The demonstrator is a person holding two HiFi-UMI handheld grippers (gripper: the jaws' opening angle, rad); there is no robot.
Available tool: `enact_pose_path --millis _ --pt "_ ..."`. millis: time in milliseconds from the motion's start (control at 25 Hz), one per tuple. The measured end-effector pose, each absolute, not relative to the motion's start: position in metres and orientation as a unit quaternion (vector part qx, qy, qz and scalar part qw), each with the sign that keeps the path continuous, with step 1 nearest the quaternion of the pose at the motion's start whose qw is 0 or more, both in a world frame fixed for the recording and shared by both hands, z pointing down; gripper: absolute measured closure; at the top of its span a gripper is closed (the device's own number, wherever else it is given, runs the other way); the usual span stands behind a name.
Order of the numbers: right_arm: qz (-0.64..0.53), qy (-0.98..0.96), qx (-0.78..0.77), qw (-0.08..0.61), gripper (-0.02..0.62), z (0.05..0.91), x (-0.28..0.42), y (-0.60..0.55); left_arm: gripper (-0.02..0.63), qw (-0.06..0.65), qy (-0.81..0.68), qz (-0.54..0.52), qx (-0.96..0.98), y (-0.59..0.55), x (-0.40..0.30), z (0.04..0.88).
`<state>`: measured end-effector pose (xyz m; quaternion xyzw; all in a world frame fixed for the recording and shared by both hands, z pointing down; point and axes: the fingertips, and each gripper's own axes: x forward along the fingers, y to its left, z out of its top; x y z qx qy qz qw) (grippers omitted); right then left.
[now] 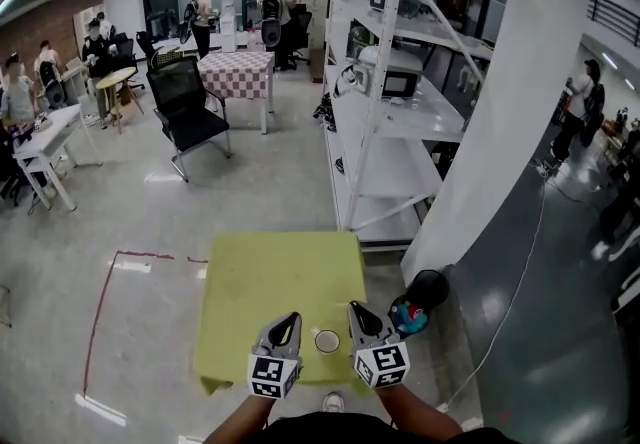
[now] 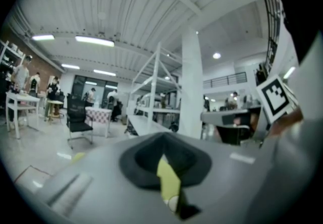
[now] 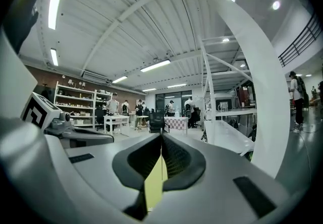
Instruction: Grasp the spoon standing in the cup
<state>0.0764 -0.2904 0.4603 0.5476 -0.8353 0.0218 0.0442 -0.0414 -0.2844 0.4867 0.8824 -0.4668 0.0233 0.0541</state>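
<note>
The cup (image 1: 327, 340) sits at the table's (image 1: 250, 282) near edge, between the left gripper (image 1: 288, 322) and right gripper (image 1: 358, 314). Both are pressed together and empty. The spoon's too tiny to spot, and the right one looks slightly nearer.

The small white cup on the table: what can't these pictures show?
Spoon: in the head view the small white cup is too small to show one.
Cup's sides: in the left gripper view the left hand-held gripper, jaws together, leaves only a pale sliver.
Whole cup: the right hand-held gripper hides it in its own view; only yellow-green table shows.
</note>
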Motion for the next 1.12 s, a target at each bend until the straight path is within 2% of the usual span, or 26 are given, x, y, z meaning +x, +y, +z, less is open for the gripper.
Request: enact_pose_path --millis 800,1120 --pt "0.026 -0.834 0.549 0.05 0.583 0.478 0.071 -0.281 0.6 0.058 -0.474 0.011 0.879 -0.28 -0.053 0.485" --pt "0.029 -0.838 0.544 0.026 0.583 0.476 0.068 -0.281 0.6 0.058 -0.478 0.003 0.877 -0.28 -0.055 0.478"
